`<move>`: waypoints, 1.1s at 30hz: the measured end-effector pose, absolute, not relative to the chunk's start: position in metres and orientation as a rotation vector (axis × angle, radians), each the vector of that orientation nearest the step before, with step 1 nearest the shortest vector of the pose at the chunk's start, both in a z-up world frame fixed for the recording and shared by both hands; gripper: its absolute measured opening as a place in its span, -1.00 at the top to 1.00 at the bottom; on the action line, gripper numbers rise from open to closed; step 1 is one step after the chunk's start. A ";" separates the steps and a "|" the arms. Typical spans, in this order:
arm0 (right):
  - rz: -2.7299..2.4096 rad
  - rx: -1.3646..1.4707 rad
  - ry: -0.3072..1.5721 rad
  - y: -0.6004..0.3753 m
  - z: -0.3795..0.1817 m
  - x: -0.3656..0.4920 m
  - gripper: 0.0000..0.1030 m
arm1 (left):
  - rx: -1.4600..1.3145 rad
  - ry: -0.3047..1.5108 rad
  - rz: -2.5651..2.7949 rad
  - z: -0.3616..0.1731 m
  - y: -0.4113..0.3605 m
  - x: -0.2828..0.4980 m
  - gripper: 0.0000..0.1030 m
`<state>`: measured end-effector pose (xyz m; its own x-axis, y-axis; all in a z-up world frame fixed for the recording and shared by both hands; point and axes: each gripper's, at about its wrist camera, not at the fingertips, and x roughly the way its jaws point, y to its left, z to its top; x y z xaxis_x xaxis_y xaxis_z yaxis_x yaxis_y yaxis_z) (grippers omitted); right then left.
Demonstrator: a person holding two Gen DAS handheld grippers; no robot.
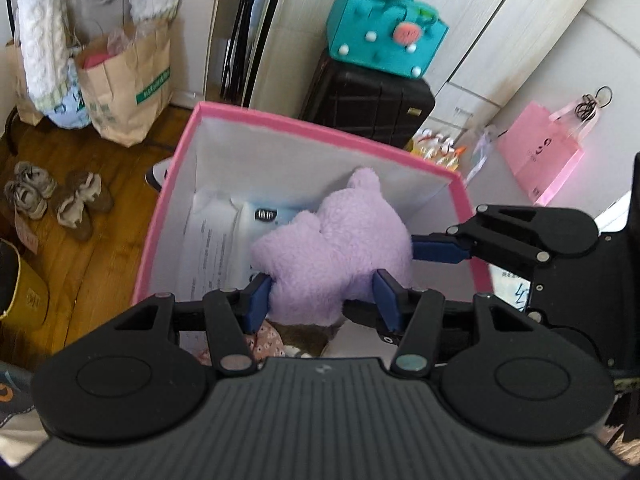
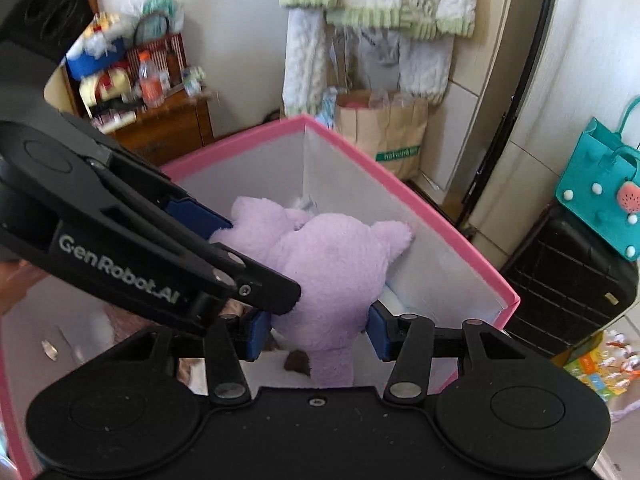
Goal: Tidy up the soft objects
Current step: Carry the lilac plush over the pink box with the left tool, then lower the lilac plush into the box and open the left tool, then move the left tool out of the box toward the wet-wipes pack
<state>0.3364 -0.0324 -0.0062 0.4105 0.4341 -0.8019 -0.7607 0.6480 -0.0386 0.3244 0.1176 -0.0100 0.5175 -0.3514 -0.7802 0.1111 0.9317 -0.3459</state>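
A purple plush toy hangs just inside the pink-rimmed white storage box. My left gripper is shut on the plush's lower edge, blue pads pressed into both sides. My right gripper is shut on the same plush from the other side. The right gripper also shows in the left wrist view, its blue pad against the plush. The left gripper crosses the right wrist view. White packets lie in the box bottom.
A black suitcase with a teal handbag stands behind the box. Brown paper bags, shoes and a pink gift bag are on the floor around it. A wooden cabinet stands to the left.
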 end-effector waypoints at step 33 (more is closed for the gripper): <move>0.886 -0.187 0.759 -0.107 0.061 0.255 -0.21 | -0.056 0.946 -0.219 0.039 0.113 0.244 -0.49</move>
